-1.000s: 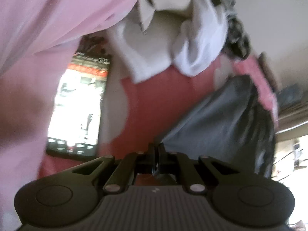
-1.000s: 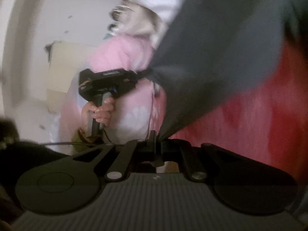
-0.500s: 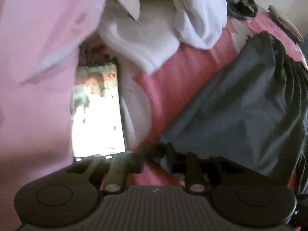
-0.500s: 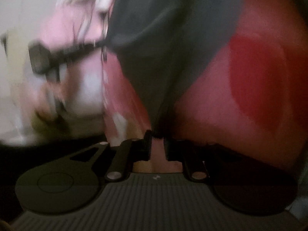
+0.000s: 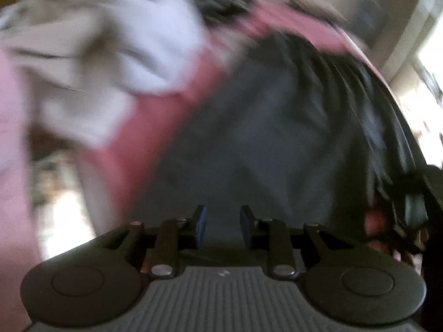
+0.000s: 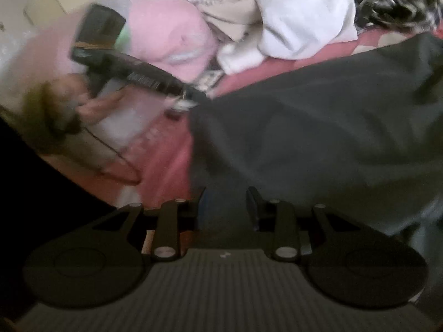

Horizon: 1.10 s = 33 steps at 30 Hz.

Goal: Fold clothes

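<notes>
A dark grey garment [image 5: 265, 127] lies spread on the red bedcover [image 5: 133, 149]; it also fills the right wrist view [image 6: 318, 127]. My left gripper [image 5: 223, 225] is open over the garment's near edge, with nothing between its blue pads. My right gripper [image 6: 225, 207] is open over another edge of the garment, holding nothing. In the right wrist view the left gripper [image 6: 191, 96] reaches to the garment's far left corner, a hand on its handle. The left view is blurred.
A heap of white and beige clothes [image 6: 290, 25] and a pink garment [image 6: 166, 33] lie behind the grey one. A black-and-white patterned cloth [image 6: 398, 2] sits at the back right. A lit phone [image 5: 63, 191] lies at left on the bedcover.
Both grippers were shut on corners of the grey garment, holding it up. They have lowered it flat onto the bedcover and opened, letting it go.
</notes>
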Each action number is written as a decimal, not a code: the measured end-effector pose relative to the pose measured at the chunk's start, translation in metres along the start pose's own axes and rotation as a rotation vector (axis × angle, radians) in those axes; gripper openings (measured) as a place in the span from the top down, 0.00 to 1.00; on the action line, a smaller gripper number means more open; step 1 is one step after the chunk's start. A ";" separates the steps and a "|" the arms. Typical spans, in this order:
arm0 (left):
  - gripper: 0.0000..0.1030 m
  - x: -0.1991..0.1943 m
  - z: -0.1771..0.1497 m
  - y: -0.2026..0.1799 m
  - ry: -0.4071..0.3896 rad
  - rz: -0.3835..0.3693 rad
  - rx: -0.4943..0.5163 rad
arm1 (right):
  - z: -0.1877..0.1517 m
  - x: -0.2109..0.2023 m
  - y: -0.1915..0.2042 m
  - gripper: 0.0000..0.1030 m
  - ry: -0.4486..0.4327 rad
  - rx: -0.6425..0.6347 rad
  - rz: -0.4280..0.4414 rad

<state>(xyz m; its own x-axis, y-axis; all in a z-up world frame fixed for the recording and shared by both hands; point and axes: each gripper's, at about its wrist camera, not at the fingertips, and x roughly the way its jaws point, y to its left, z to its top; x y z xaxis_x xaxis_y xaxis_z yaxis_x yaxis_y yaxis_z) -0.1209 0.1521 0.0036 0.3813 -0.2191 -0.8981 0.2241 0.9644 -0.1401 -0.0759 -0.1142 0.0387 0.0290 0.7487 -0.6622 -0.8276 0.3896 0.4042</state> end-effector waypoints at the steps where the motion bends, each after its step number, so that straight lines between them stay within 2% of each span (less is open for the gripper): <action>1: 0.73 0.010 -0.007 -0.010 0.034 0.017 0.040 | -0.006 0.010 0.006 0.71 0.034 -0.052 -0.031; 3: 0.74 0.027 -0.020 -0.025 0.085 0.065 0.103 | -0.023 0.029 0.018 0.73 0.146 -0.160 -0.054; 4: 0.74 0.026 -0.022 -0.028 0.078 0.075 0.118 | -0.032 0.032 0.025 0.73 0.169 -0.207 -0.047; 7: 0.73 0.019 -0.020 -0.029 0.065 0.078 0.110 | -0.041 0.031 0.043 0.74 0.246 -0.317 0.036; 10: 0.70 0.013 -0.012 -0.025 0.044 0.061 0.105 | -0.025 0.023 0.049 0.74 0.211 -0.402 -0.014; 13: 0.66 0.010 -0.005 -0.026 0.028 0.059 0.115 | -0.001 0.013 0.035 0.74 0.095 -0.347 -0.047; 16: 0.64 0.015 -0.005 -0.026 0.041 0.063 0.114 | 0.008 0.025 0.023 0.74 0.042 -0.311 -0.112; 20: 0.65 0.024 -0.014 -0.017 0.088 0.075 0.093 | -0.017 0.052 0.021 0.74 0.138 -0.324 -0.112; 23: 0.65 0.018 -0.015 -0.013 0.074 0.078 0.083 | -0.039 0.042 0.042 0.74 0.200 -0.339 0.031; 26: 0.64 0.012 -0.007 -0.009 0.046 0.090 0.081 | -0.044 0.030 0.044 0.75 0.206 -0.338 0.025; 30: 0.64 0.007 0.008 -0.010 0.006 0.102 0.086 | -0.022 -0.008 0.005 0.75 0.067 -0.136 -0.089; 33: 0.64 0.007 0.021 -0.021 -0.033 0.079 0.100 | -0.012 -0.051 -0.031 0.74 -0.075 0.038 -0.230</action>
<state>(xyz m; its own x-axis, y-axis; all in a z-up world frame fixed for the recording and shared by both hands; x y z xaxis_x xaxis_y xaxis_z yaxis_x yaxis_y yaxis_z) -0.1038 0.1270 0.0092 0.4303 -0.1491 -0.8903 0.2797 0.9597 -0.0255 -0.0583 -0.1713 0.0520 0.2568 0.6755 -0.6912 -0.7729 0.5729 0.2728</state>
